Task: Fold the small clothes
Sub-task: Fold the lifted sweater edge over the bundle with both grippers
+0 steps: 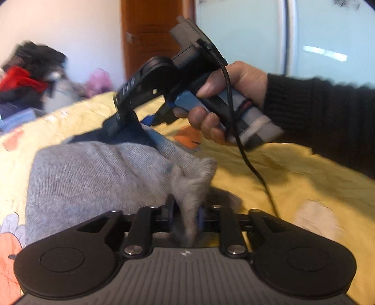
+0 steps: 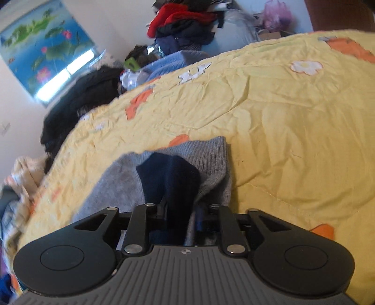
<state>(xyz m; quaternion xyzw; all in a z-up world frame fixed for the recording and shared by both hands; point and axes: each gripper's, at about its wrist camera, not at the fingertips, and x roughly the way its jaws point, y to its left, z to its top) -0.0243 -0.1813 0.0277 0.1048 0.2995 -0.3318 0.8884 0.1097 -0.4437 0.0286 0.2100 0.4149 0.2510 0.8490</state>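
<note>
A small grey knit garment (image 1: 93, 173) with a dark navy part (image 2: 171, 178) lies on a yellow bedspread (image 1: 293, 187). My left gripper (image 1: 186, 215) is shut on a bunched grey corner of it, close to the camera. My right gripper (image 2: 181, 218) is shut on the navy and grey edge at the garment's other end; in the left wrist view it shows as a hand-held tool (image 1: 121, 117) above the navy part. The garment (image 2: 211, 159) stretches between the two grippers, partly lifted.
The yellow bedspread (image 2: 281, 117) has orange and white flower patches. A pile of red, black and blue clothes (image 2: 185, 21) sits beyond the bed's far edge, with black clothing (image 2: 77, 103) at the left. A brown door (image 1: 152, 35) stands behind.
</note>
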